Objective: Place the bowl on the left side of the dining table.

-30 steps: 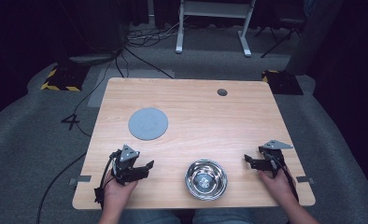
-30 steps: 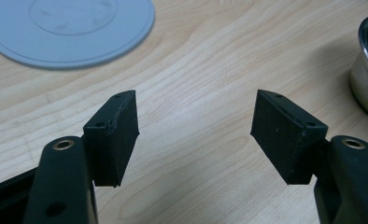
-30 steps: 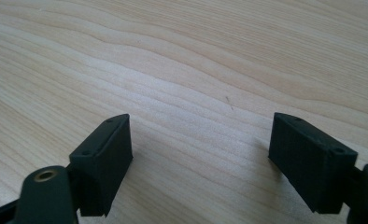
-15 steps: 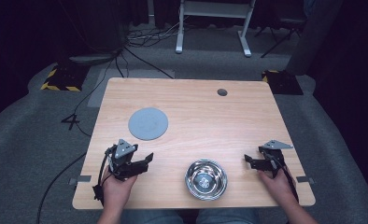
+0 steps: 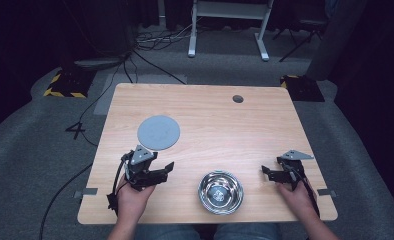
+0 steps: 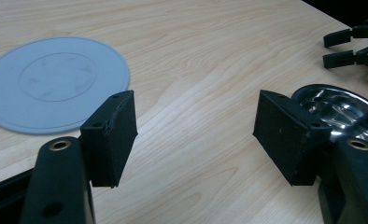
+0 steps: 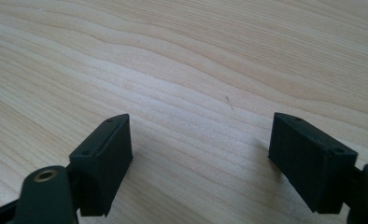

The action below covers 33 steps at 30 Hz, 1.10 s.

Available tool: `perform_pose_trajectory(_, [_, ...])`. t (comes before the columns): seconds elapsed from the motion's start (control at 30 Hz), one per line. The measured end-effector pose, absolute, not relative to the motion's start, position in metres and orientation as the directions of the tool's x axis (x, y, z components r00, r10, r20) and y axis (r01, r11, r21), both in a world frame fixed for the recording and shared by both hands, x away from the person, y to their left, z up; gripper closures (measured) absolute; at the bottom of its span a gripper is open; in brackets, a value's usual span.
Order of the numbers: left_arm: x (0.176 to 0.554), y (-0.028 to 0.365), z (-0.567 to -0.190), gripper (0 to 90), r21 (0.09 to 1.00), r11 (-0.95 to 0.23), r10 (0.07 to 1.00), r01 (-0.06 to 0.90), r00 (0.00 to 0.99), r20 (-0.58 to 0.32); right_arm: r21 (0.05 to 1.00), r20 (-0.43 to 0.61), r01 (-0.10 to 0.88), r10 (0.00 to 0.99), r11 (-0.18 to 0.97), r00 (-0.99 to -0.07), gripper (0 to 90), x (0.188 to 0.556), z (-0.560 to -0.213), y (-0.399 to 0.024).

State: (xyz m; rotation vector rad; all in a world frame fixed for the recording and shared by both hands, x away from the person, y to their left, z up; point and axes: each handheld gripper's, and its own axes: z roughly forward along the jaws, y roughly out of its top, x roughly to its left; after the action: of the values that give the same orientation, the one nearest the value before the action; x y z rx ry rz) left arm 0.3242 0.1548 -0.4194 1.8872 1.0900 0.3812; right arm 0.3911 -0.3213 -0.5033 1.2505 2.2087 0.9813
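Observation:
A flat grey disc (image 5: 158,132) (image 6: 51,84) lies on the left half of the wooden table (image 5: 210,115). Near the front edge stands a shiny steel bowl (image 5: 220,192) (image 6: 345,107), with nothing in it that I can make out. My left gripper (image 5: 168,169) (image 6: 196,135) hovers between disc and bowl, pointing right, open with only bare wood between its jaws. My right gripper (image 5: 265,173) (image 7: 201,154) rests low to the right of the bowl, pointing left at it, open and holding nothing. It appears far off in the left gripper view (image 6: 345,46).
A small dark round grommet (image 5: 238,98) sits near the table's far edge. Both hands come in over the front edge. Cables (image 5: 135,55) and a white stand base (image 5: 225,30) lie on the floor beyond the table.
My left gripper has lifted a little and drifted up the picture toward the disc. The right gripper, bowl and disc have stayed where they were.

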Motion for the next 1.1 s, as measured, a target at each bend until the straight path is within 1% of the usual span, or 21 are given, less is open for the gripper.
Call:
perform_pose_trajectory(0.17, [0.328,0.139,-0.418,27.0,0.817,-0.235,0.787,0.526,0.596,-0.158,0.747,-0.014,0.566,0.861,0.347,-0.509,21.5,0.391,-0.503,-0.321])
perform_pose_trajectory(0.23, [0.33,0.13,-0.417,26.9,0.815,-0.258,0.775,0.519,0.615,-0.146,0.747,-0.015,0.566,0.861,0.348,-0.509,21.5,0.391,-0.503,-0.321])
perform_pose_trajectory(0.37, [0.333,0.121,-0.416,27.0,0.813,-0.27,0.759,0.516,0.634,-0.15,0.747,-0.015,0.566,0.861,0.347,-0.509,21.5,0.391,-0.503,-0.321])
perform_pose_trajectory(0.43, [0.333,0.114,-0.415,26.7,0.822,-0.276,0.74,0.498,0.656,-0.148,0.747,-0.015,0.566,0.861,0.348,-0.509,21.5,0.391,-0.503,-0.321])
perform_pose_trajectory(0.6, [0.334,0.101,-0.414,20.8,0.825,-0.313,0.714,0.47,0.689,-0.122,0.747,-0.017,0.565,0.86,0.349,-0.509,21.5,0.391,-0.503,-0.321])
perform_pose_trajectory(0.63, [0.335,0.098,-0.415,20.8,0.823,-0.319,0.709,0.47,0.695,-0.121,0.747,-0.017,0.565,0.86,0.349,-0.509,21.5,0.391,-0.503,-0.321])
perform_pose_trajectory(0.77, [0.338,0.087,-0.419,16.7,0.807,-0.342,0.701,0.481,0.703,-0.122,0.749,-0.017,0.564,0.861,0.348,-0.509,21.5,0.391,-0.503,-0.321])
perform_pose_trajectory(0.83, [0.34,0.082,-0.424,16.5,0.785,-0.357,0.709,0.507,0.694,-0.126,0.748,-0.016,0.565,0.861,0.347,-0.508,21.5,0.391,-0.503,-0.321])
perform_pose_trajectory(0.87, [0.343,0.08,-0.428,16.4,0.773,-0.363,0.708,0.521,0.694,-0.135,0.749,-0.018,0.563,0.861,0.349,-0.509,21.5,0.391,-0.504,-0.321])
perform_pose_trajectory(0.9, [0.347,0.078,-0.434,16.6,0.751,-0.362,0.709,0.552,0.686,-0.162,0.749,-0.017,0.564,0.861,0.348,-0.509,21.5,0.391,-0.504,-0.321])
perform_pose_trajectory(0.93, [0.347,0.078,-0.434,16.7,0.751,-0.362,0.709,0.552,0.686,-0.162,0.749,-0.017,0.564,0.861,0.348,-0.509,21.5,0.391,-0.504,-0.321])
perform_pose_trajectory(0.97, [0.35,0.074,-0.439,17.0,0.732,-0.359,0.704,0.579,0.683,-0.195,0.749,-0.017,0.564,0.861,0.348,-0.509,21.5,0.391,-0.503,-0.321])
perform_pose_trajectory(1.1, [0.352,0.067,-0.446,18.0,0.706,-0.386,0.689,0.594,0.694,-0.208,0.748,-0.015,0.566,0.862,0.346,-0.507,21.5,0.391,-0.503,-0.321])
